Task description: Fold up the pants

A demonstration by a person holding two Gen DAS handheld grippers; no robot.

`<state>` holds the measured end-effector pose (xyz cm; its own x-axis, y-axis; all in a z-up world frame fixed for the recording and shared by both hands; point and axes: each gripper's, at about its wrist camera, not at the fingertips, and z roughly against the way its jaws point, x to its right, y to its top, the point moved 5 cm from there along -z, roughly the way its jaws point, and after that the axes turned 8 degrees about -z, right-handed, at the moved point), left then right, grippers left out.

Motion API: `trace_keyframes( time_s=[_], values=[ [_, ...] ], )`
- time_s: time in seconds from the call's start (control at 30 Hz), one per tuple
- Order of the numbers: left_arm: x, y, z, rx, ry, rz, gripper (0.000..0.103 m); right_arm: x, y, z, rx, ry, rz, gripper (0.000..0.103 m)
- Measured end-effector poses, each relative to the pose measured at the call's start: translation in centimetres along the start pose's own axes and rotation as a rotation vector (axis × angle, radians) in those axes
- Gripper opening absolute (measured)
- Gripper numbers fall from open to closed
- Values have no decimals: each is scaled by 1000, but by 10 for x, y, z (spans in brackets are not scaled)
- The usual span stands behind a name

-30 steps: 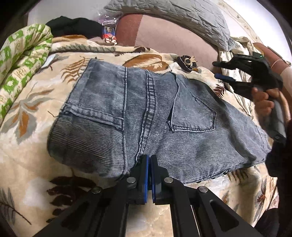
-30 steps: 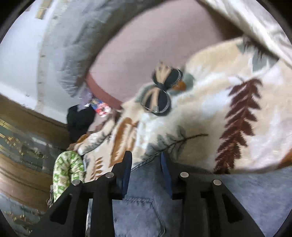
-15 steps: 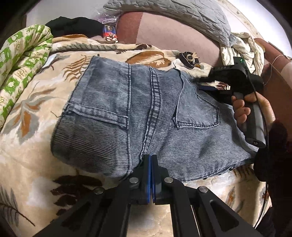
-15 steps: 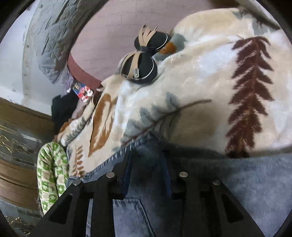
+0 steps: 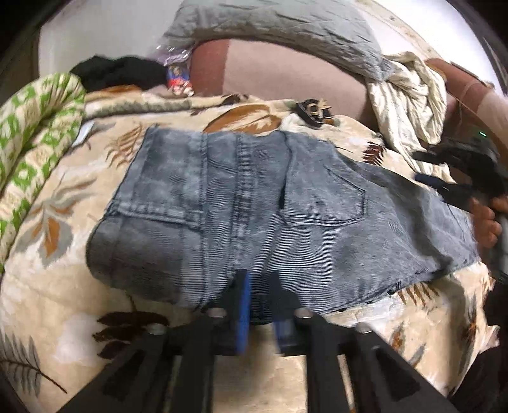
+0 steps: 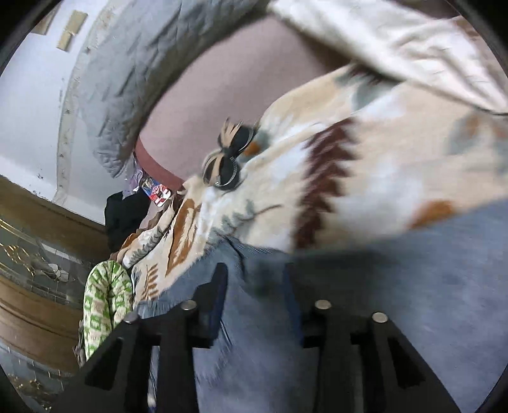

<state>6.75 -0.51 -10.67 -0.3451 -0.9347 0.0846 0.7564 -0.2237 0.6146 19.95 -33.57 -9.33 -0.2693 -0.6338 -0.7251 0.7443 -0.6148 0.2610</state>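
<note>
Grey-blue denim pants [image 5: 254, 206] lie folded on a leaf-print blanket [image 5: 57, 279], back pockets up. My left gripper [image 5: 262, 286] is open at the near edge of the folded pants, fingers just over the denim hem and holding nothing. My right gripper [image 5: 444, 171] shows at the right edge of the left wrist view, held in a hand, open and above the pants' far right edge. In the right wrist view my right gripper [image 6: 255, 279] is open over the pants [image 6: 381, 286] near their edge.
A green patterned blanket [image 5: 28, 149] lies at the left. A black bow hair clip [image 5: 314, 111] sits on the blanket behind the pants. A grey quilted pillow [image 5: 279, 28], a cream cloth [image 5: 409, 95] and a brown headboard [image 5: 285, 73] stand at the back.
My left gripper has opened and let go of the pants' near edge. My right gripper came down to the pants' far edge, then lifted back to the right, still open.
</note>
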Motion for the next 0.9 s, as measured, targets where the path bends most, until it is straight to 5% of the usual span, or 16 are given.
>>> trace_keyframes(
  time_s=[0.1, 0.13, 0.17, 0.3, 0.53, 0.67, 0.9],
  values=[
    [10, 2, 5, 43, 19, -40, 50, 32, -10, 51, 35, -8, -17, 50],
    [15, 3, 8, 69, 19, -64, 72, 50, -15, 76, 61, -11, -38, 52],
    [18, 5, 11, 89, 17, -76, 82, 65, -18, 94, 87, -13, -58, 53],
    [39, 10, 18, 191, 35, -192, 82, 124, -32, 170, 210, 9, -153, 58],
    [53, 5, 9, 236, 39, -271, 82, 222, -43, 256, 426, 109, -480, 66],
    [58, 2, 24, 279, 19, -252, 82, 247, -41, 259, 408, 109, -556, 66],
    [113, 16, 23, 207, -88, -244, 82, 260, -31, 227, 307, 80, -574, 66]
  ],
)
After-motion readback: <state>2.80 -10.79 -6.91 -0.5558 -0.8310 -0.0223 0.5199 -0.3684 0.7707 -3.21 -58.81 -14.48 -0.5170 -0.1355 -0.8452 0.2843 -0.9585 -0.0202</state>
